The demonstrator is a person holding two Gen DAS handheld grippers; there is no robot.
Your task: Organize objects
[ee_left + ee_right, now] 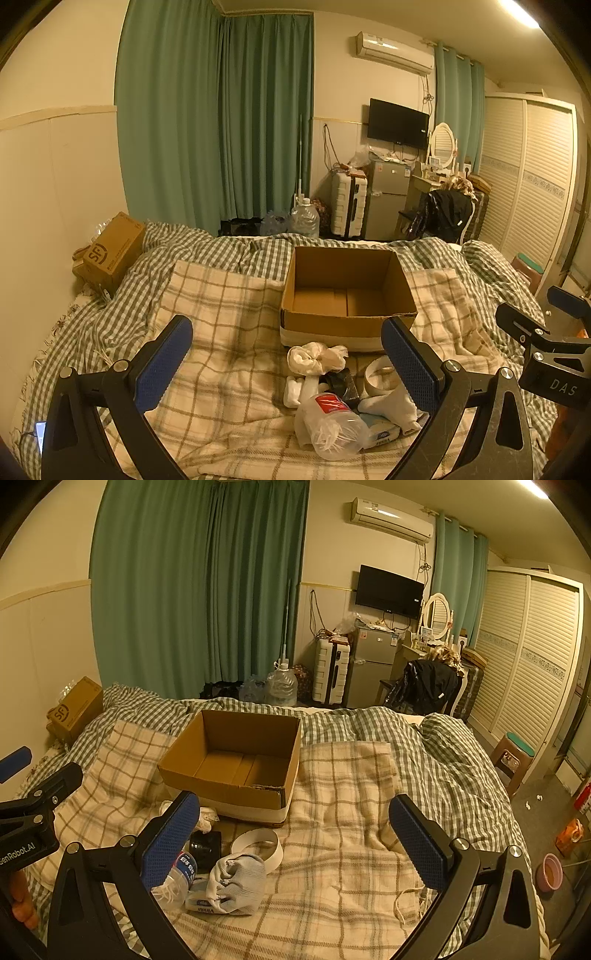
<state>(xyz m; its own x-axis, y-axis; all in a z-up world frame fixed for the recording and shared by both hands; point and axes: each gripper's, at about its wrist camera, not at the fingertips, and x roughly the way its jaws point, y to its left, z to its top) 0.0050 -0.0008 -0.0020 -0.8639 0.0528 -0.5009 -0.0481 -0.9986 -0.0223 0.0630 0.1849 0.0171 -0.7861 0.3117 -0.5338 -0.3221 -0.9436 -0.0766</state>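
An open, empty cardboard box (347, 291) (236, 764) stands on the plaid blanket. In front of it lies a pile: a crumpled white cloth (317, 358), a clear tub of cotton swabs (332, 424) (177, 878), a black object (341, 382) (205, 843), a white tape ring (380, 376) (258, 845), a grey-white sock (395, 406) (236, 882) and a tissue pack (203, 904). My left gripper (288, 369) is open above the pile. My right gripper (295, 845) is open, the pile by its left finger.
A closed SF carton (110, 251) (74, 709) sits at the bed's left edge by the wall. A phone (40, 435) lies at the lower left. Beyond the bed are a water jug (304, 219), suitcase, fridge and chair. A stool (513, 753) stands right of the bed.
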